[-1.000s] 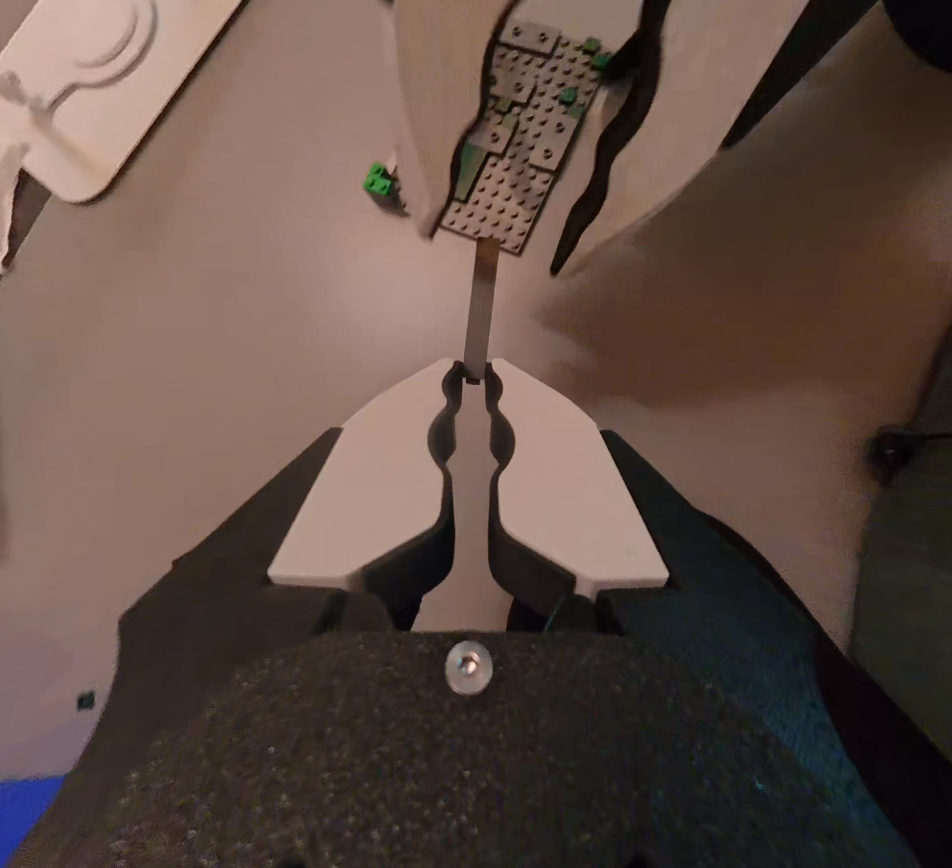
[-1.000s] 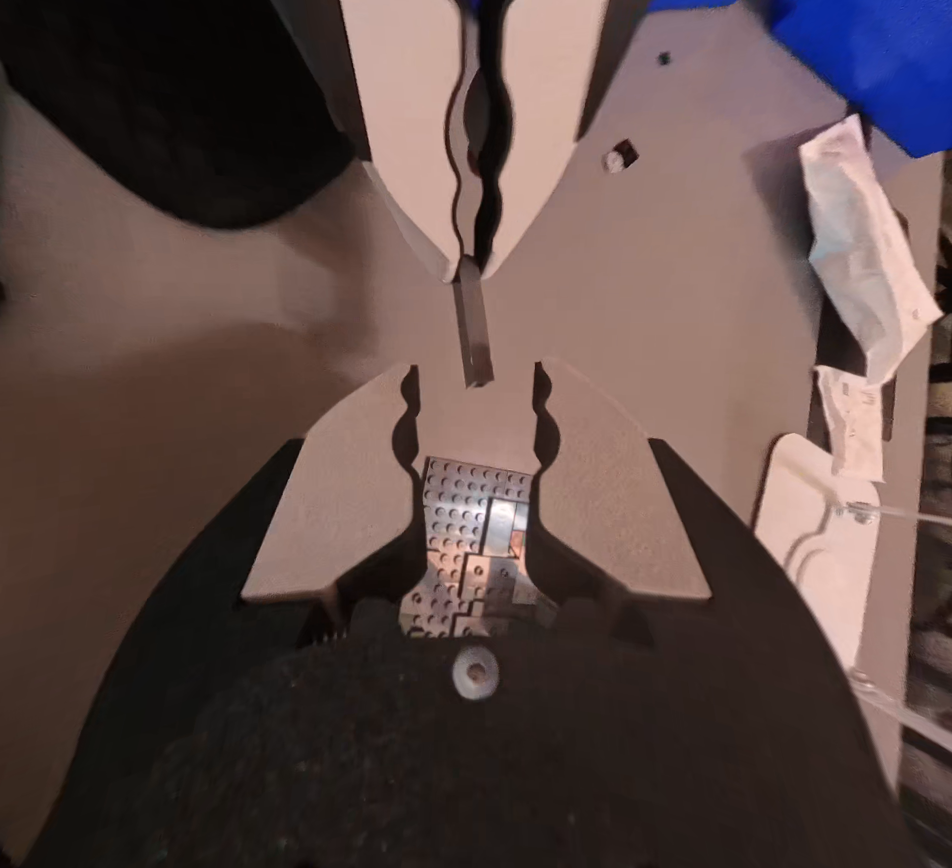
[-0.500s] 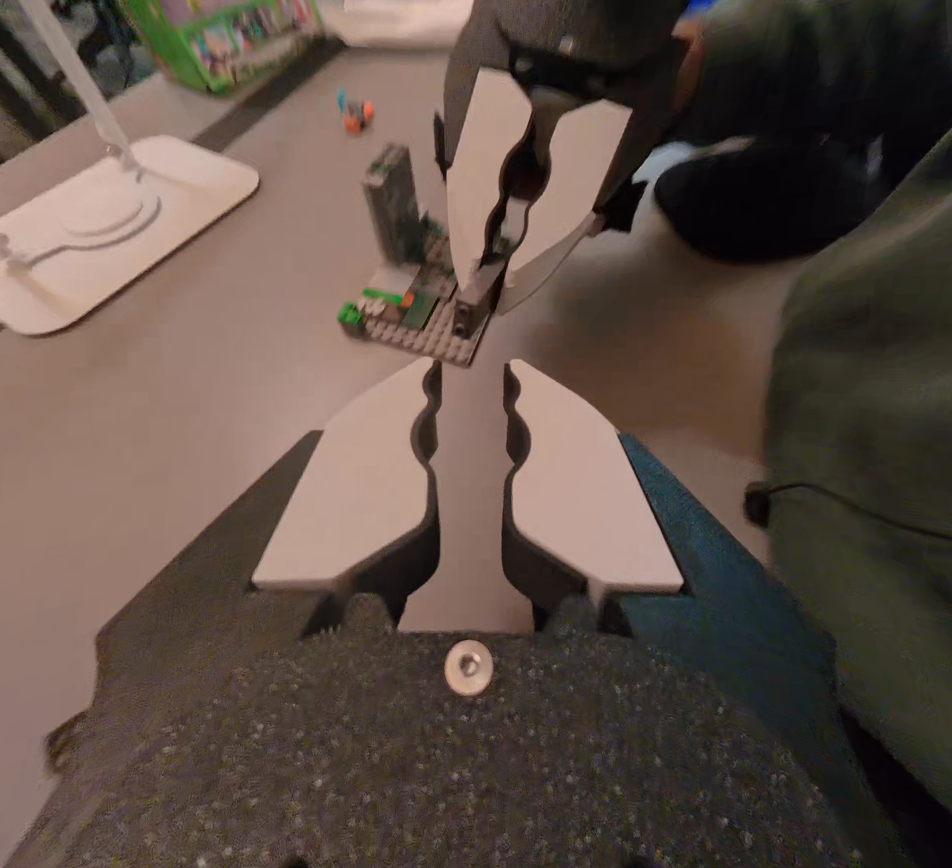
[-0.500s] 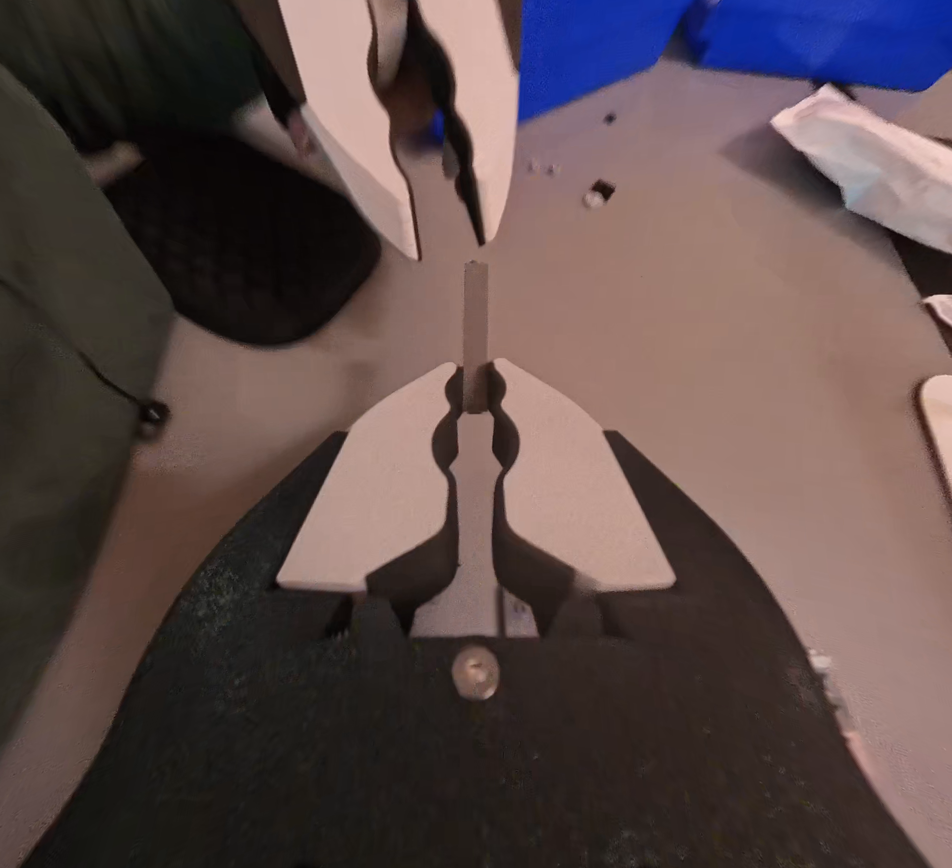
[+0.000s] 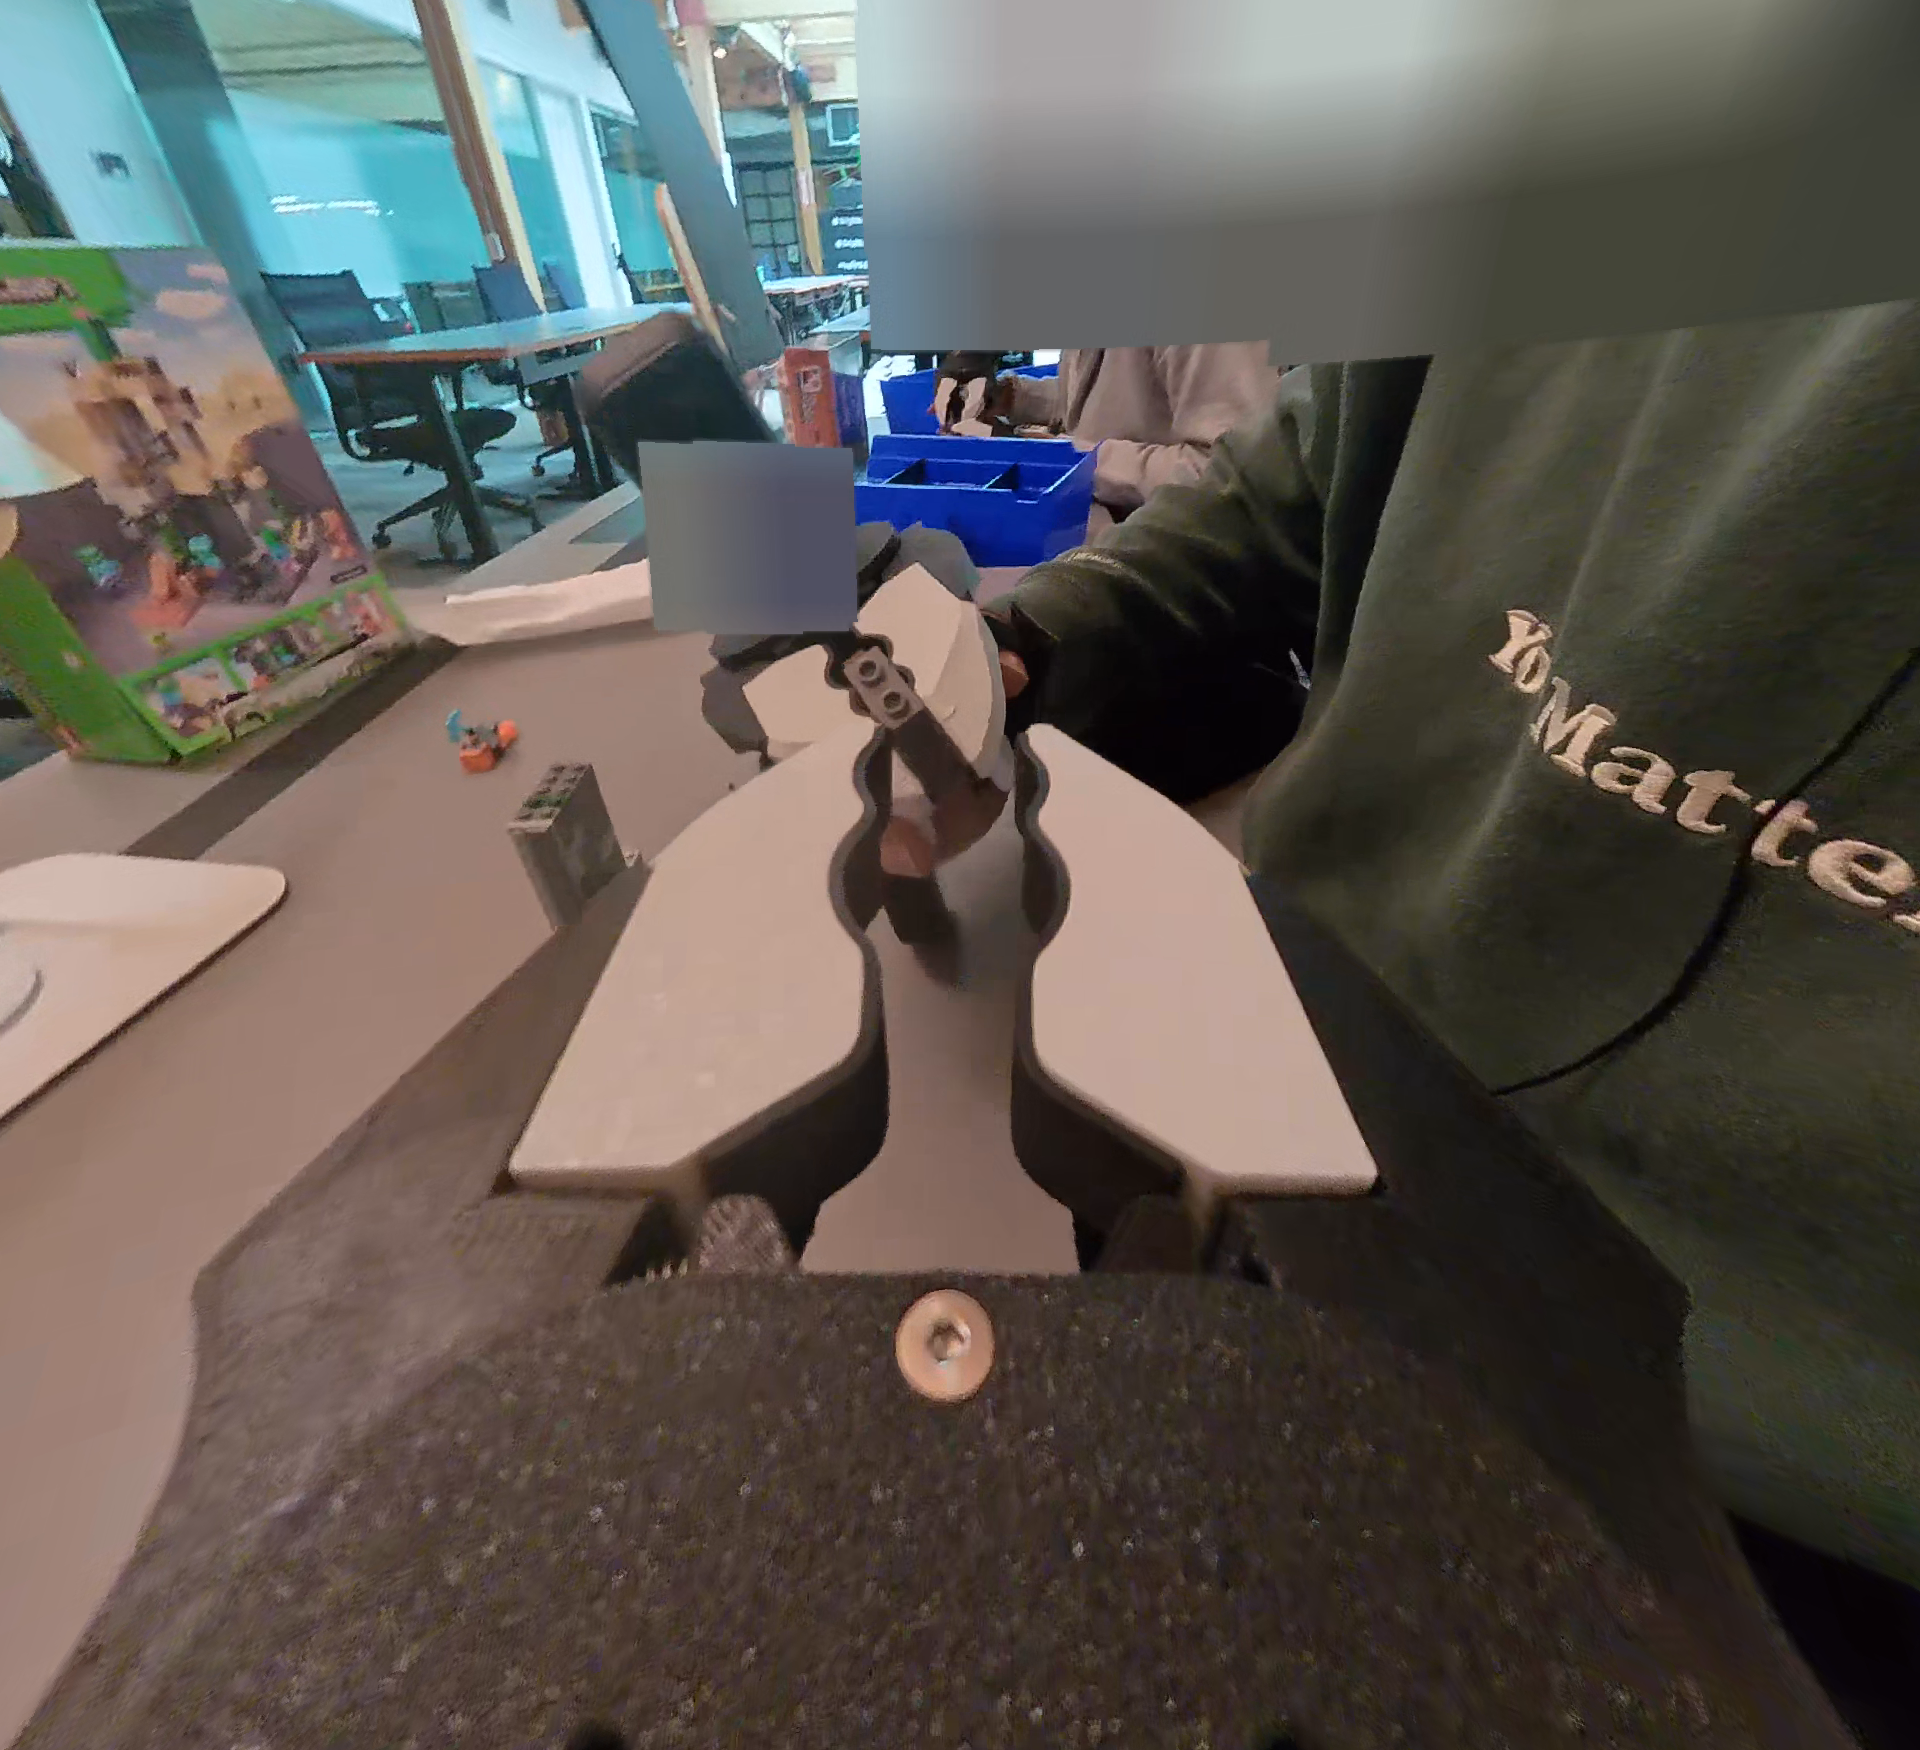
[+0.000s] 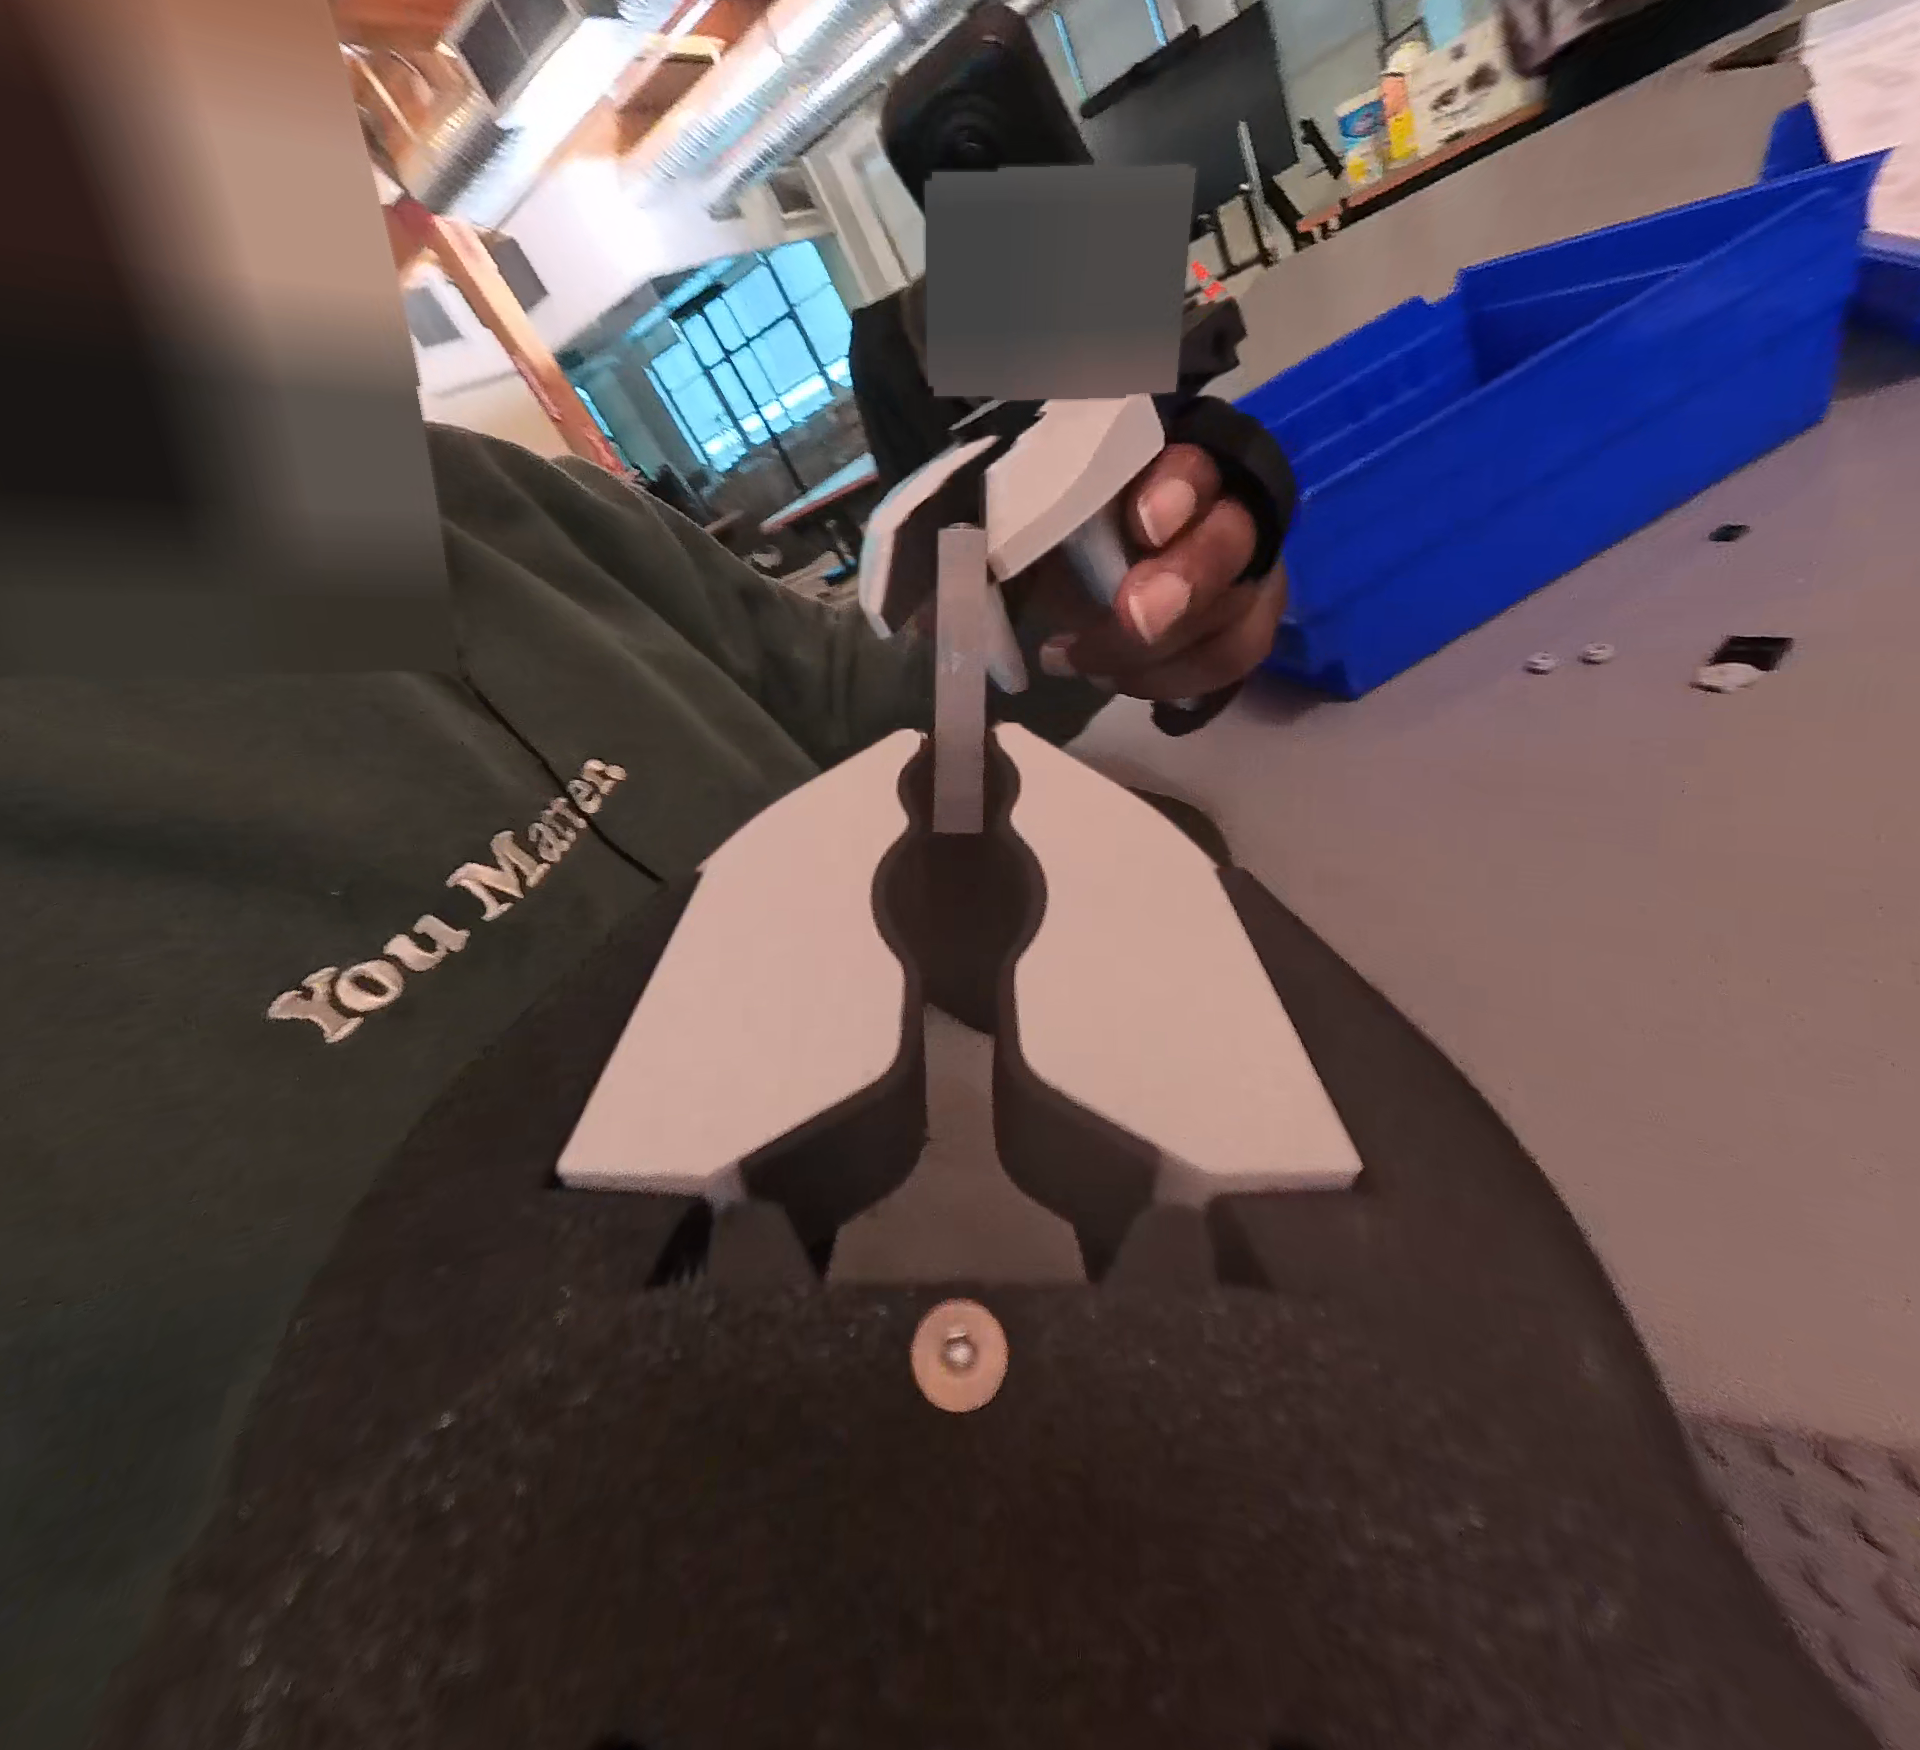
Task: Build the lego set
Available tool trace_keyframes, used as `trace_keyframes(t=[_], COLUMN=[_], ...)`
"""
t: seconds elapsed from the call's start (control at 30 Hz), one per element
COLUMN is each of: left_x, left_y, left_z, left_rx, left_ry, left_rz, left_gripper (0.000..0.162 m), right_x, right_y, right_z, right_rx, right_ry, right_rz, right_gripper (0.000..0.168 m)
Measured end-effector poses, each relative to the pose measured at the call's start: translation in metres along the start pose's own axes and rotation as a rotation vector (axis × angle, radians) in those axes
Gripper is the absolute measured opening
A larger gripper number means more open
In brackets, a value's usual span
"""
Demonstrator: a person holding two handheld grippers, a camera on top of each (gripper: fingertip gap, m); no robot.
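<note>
Progress: early. Small grey tower (image 5: 566,833) stood on worktop (image 5: 312,869), left of left gripper (image 5: 945,755); rest of build hidden.

Item: long grey plate (image 6: 958,692), studs on one face, held aloft, unattached.

Right gripper (image 6: 958,744): fingers clamped on plate end.

Left gripper: fingers spread, empty.

Loose bits near blue bin (image 6: 1558,412).

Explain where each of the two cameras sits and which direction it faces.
Left wrist view: sits on the left gripper, jaws open, looking across the grey table at the right gripper and the dark green sweatshirt; the Lego box stands left.
Right wrist view: sits on the right gripper, shut on a grey Lego plate, looking at the left gripper and the hand holding it; a blue bin lies right.
Shared: the cameras face each other; both show the plate and the sweatshirt.
</note>
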State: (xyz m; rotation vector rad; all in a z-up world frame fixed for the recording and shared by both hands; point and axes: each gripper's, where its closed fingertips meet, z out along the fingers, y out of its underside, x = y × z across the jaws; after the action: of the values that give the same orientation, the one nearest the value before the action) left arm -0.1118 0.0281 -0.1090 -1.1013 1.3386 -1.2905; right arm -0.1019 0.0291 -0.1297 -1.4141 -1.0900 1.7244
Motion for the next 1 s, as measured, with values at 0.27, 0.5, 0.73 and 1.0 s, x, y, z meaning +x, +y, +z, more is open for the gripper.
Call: trace_keyframes(t=[0.27, 0.5, 0.73, 1.0], left_x=[0.008, 0.007, -0.068, -0.163], left_y=[-0.009, -0.022, -0.003, 0.111], left_z=[0.018, 0.031, 0.009, -0.010], left_rx=[0.026, 0.044, -0.125, -0.537], left_ry=[0.097, 0.094, -0.262, -0.668], left_rz=[0.038, 0.087, -0.073, -0.223], left_gripper=[0.023, 0.016, 0.017, 0.017], right_x=[-0.024, -0.035, 0.007, 0.026], right_y=[0.000, -0.010, -0.010, -0.002], right_z=[0.002, -0.003, -0.048, -0.091], right_rx=[0.044, 0.099, -0.076, -0.171], right_ry=[-0.184, -0.291, 0.201, 0.459], right_rz=[0.106, 0.183, -0.118, -0.272], right_gripper=[0.008, 0.010, 0.027, 0.025])
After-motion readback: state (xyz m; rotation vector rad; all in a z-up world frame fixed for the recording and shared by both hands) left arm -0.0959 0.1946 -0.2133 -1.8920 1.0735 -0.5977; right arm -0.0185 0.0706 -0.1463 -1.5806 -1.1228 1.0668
